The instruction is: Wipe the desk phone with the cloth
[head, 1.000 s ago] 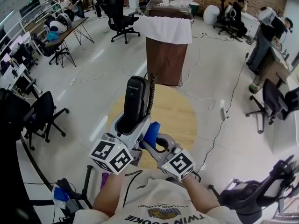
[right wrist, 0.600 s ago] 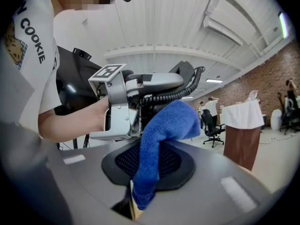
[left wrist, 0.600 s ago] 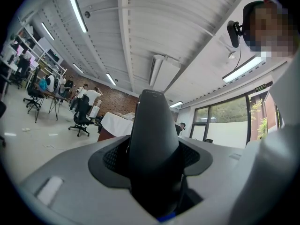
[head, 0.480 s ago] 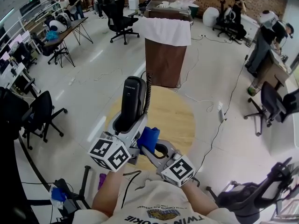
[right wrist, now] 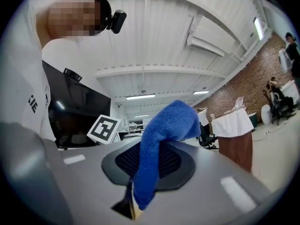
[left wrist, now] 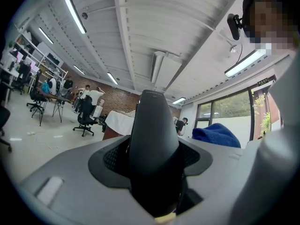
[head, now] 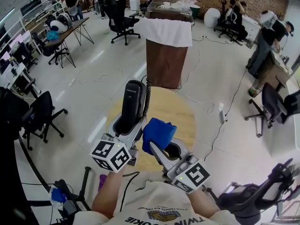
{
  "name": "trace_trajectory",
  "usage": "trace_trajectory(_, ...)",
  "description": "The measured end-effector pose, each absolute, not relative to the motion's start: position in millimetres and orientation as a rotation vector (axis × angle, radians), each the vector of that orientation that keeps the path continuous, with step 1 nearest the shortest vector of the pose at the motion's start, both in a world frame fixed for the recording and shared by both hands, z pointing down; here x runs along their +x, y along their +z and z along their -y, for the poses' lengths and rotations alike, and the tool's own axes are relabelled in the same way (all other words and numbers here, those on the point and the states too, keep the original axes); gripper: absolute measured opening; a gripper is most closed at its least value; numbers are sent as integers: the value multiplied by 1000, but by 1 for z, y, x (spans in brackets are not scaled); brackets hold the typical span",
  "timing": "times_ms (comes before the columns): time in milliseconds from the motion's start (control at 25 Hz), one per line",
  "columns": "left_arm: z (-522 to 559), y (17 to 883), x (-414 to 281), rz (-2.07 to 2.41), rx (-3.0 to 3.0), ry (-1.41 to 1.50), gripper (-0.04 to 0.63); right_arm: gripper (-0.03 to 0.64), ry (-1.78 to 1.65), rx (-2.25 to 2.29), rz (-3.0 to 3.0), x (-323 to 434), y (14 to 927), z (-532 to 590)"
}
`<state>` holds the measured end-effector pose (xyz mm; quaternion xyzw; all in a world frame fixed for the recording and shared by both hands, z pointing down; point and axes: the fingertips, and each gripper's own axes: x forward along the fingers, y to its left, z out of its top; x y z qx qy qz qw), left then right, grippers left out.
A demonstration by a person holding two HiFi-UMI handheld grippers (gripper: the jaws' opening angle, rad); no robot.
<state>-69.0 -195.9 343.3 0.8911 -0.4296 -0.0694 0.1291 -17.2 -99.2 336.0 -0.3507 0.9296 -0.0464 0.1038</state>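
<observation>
Over the round tabletop (head: 176,110), a white-draped brown stand (head: 165,60) beyond, left claw (head: 125,128) grips the black handset (head: 133,100) upright; right claw (head: 156,143) pinches the blue cloth (head: 158,130) beside it.

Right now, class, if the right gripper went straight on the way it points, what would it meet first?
Probably the handset in the left gripper: the right gripper, shut on the cloth, aims at it in the head view. Its own view shows no handset ahead, so it might pass beside.
</observation>
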Motion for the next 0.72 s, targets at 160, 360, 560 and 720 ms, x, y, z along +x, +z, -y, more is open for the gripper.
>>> trace_trajectory(160, 189, 346, -63, 1234, 2603, -185, 272, 61, -135, -1063, -2729, -10, 334, 105)
trace_trajectory(360, 182, 350, -57, 1231, 2619, -159, 272, 61, -128, -1100, -2690, 5, 325, 116)
trace_trajectory(560, 173, 352, -53, 1212, 2629, -150, 272, 61, -84, -1148, -2668, 18, 312, 128)
trace_trajectory(720, 169, 354, -49, 1193, 2635, -141, 272, 61, -54, -1185, -2647, 30, 299, 141)
